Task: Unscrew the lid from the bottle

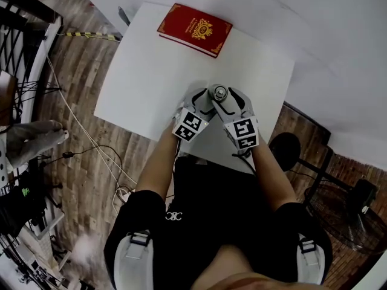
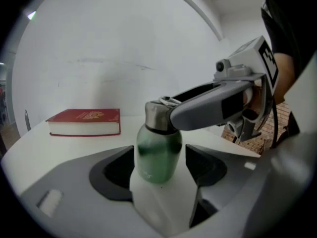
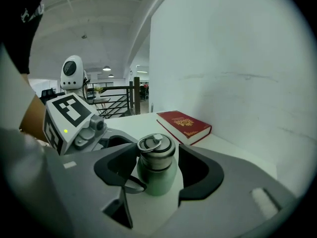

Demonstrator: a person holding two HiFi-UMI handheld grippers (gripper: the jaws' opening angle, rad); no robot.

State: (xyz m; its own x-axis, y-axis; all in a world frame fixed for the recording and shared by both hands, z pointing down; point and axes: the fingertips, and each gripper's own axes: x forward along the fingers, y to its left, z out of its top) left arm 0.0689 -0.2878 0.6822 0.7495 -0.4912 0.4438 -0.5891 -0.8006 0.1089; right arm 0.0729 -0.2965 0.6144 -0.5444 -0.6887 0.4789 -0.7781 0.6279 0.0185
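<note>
Spreading wide, the white table [image 1: 139, 71] carries a red book [image 1: 195, 29] at 12 o'clock. The left gripper [image 2: 159, 168] reaches in from 7 o'clock and the right gripper [image 3: 157, 170] from 5 o'clock. Both have their jaws apart and gripping nothing. The green bottle [image 2: 158, 152] stands upright near the table's 6 o'clock edge, its body between the left jaws. Its steel lid [image 3: 156, 150], on the neck, sits between the right jaws.

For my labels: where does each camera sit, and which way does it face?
Head view: on the head, looking steeply down at table, bottle, left gripper, right gripper; forearms and legs show.
Left gripper view: on the left gripper, facing the bottle between its jaws; a forearm shows.
Right gripper view: on the right gripper, facing the lid; an arm shows.
All share bottle and book.
</note>
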